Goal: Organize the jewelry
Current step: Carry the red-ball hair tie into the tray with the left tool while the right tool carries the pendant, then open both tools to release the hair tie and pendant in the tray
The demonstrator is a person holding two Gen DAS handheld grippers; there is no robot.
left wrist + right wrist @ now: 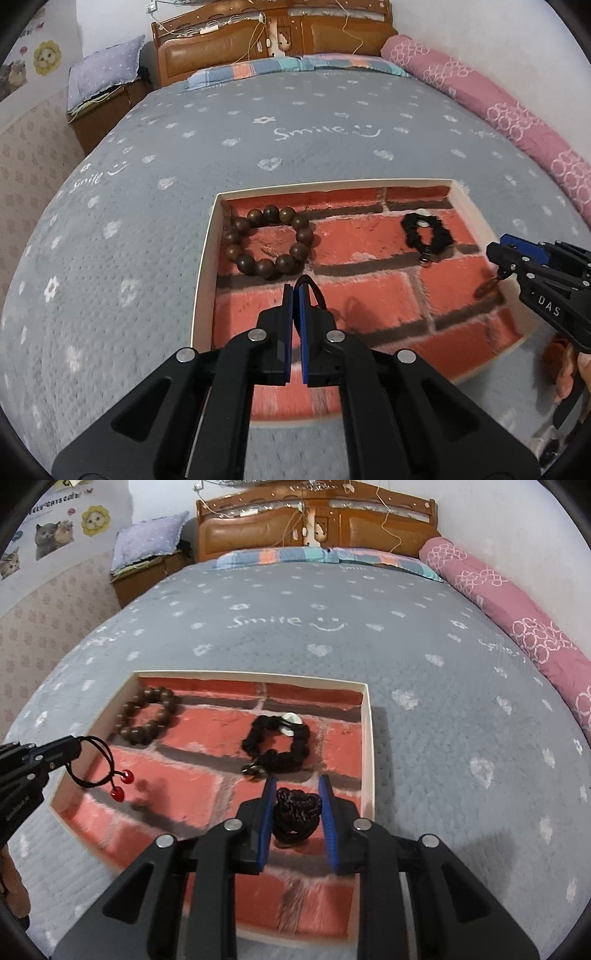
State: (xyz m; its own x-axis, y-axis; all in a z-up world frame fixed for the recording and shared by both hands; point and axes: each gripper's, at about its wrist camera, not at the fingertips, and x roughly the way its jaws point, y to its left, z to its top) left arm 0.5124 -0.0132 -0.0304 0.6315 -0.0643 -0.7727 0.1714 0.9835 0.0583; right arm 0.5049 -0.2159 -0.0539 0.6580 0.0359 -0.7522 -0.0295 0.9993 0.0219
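Note:
A shallow white tray (205,258) lined with a red brick print lies on the bed. In it rest a brown wooden bead bracelet (269,242) at the far left and a black fabric bracelet (426,230) with a metal clasp at the far right. My left gripper (295,291) is shut on a thin black cord (316,293); the right wrist view shows that cord (94,764) hanging as a loop with two red beads (122,784) over the tray's left side. My right gripper (297,786) is shut on a dark braided cord bundle (295,814) above the tray's near right part.
The tray (369,738) sits on a grey bedspread (443,686) printed with hearts and "Smile". A pink rolled quilt (498,107) lies along the right edge, a wooden headboard (273,40) at the far end. A hand (569,373) shows under my right gripper (498,254).

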